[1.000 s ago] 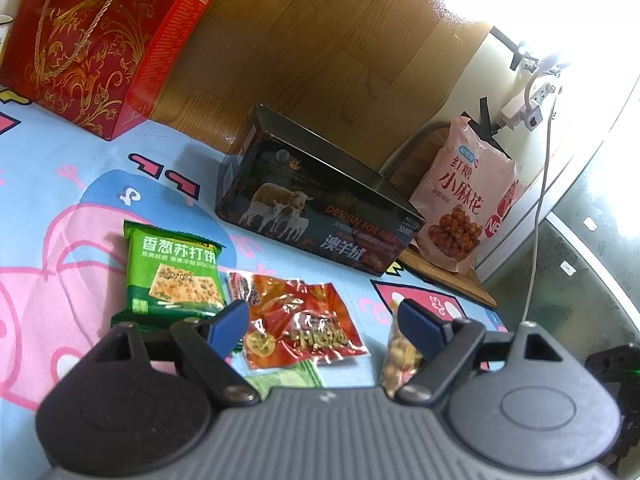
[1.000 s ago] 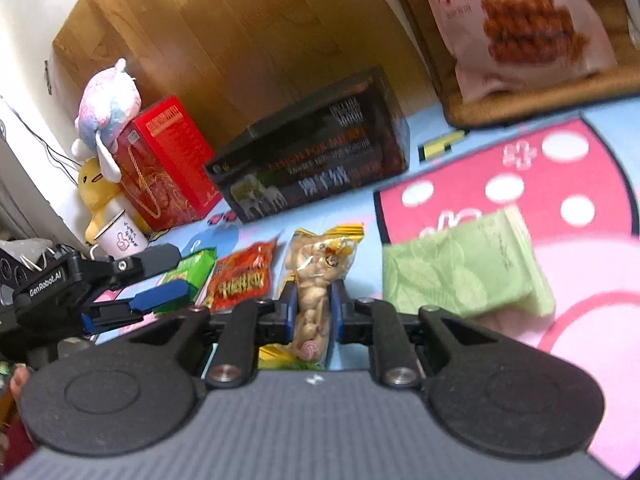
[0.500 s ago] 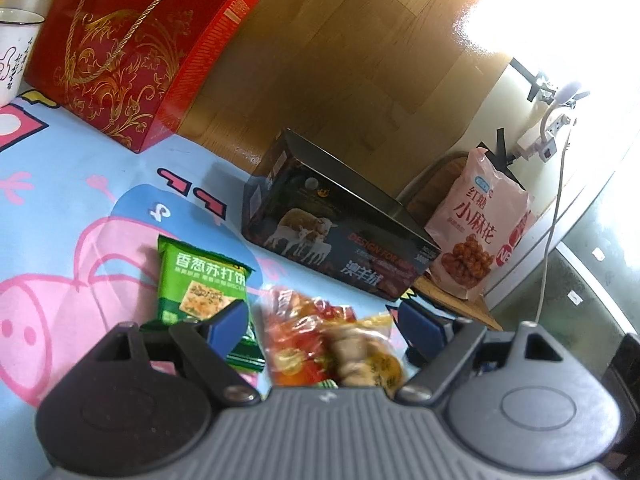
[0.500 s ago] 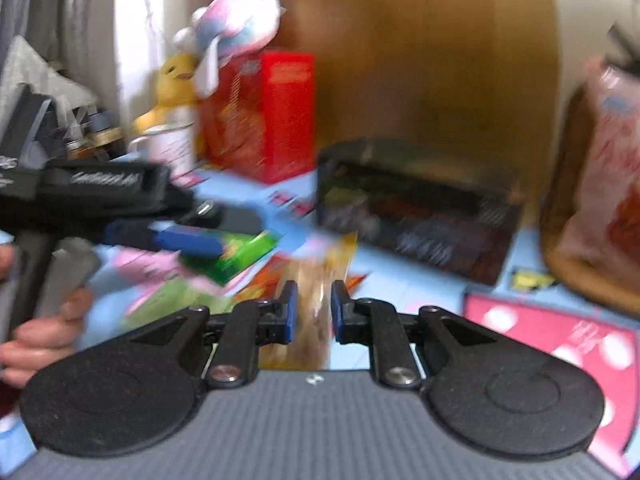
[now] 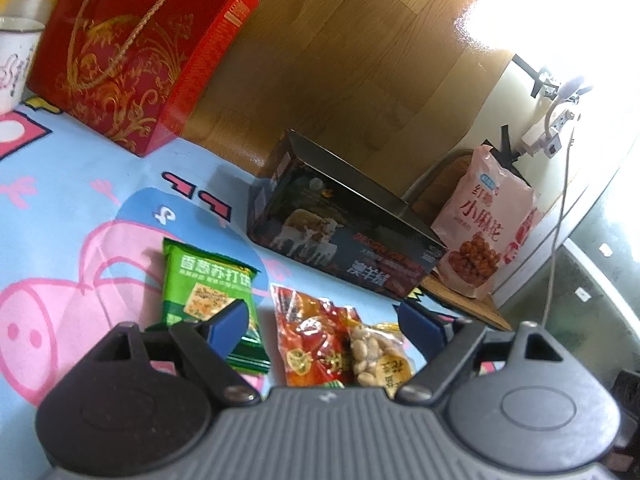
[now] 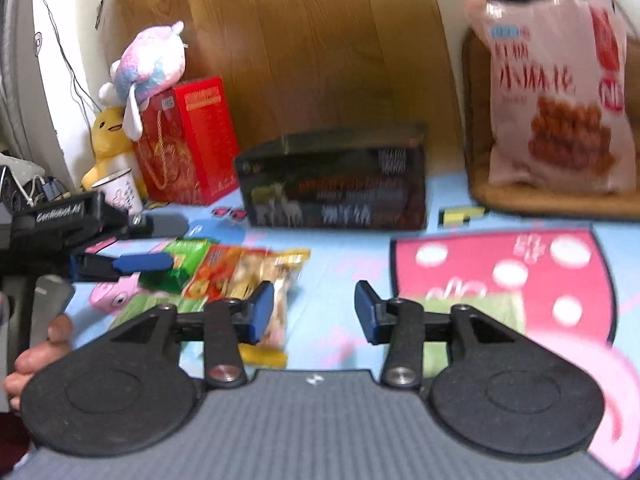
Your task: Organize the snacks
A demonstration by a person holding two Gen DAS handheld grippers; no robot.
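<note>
Three snack packets lie side by side on the cartoon mat: a green cracker packet (image 5: 208, 292), a red-orange packet (image 5: 310, 340) and a clear peanut packet (image 5: 378, 354). My left gripper (image 5: 324, 322) is open above them and empty. In the right wrist view the peanut packet (image 6: 276, 292) lies just left of my right gripper (image 6: 314, 312), which is open and empty. The green packet (image 6: 176, 266) and red-orange packet (image 6: 216, 272) lie beyond it. The left gripper's blue fingers (image 6: 140, 262) show at the left. A pale green packet (image 6: 472, 308) lies behind my right finger.
A dark box with sheep (image 5: 340, 232) stands behind the packets; it also shows in the right wrist view (image 6: 336, 184). A red gift box (image 5: 132, 52), a mug (image 5: 16, 60), plush toys (image 6: 148, 64) and a pink snack bag (image 6: 556, 92) on a wooden board stand at the back.
My right gripper carried the peanut packet leftward, set it beside the red-orange packet and opened. The left gripper stayed open and shifted slightly.
</note>
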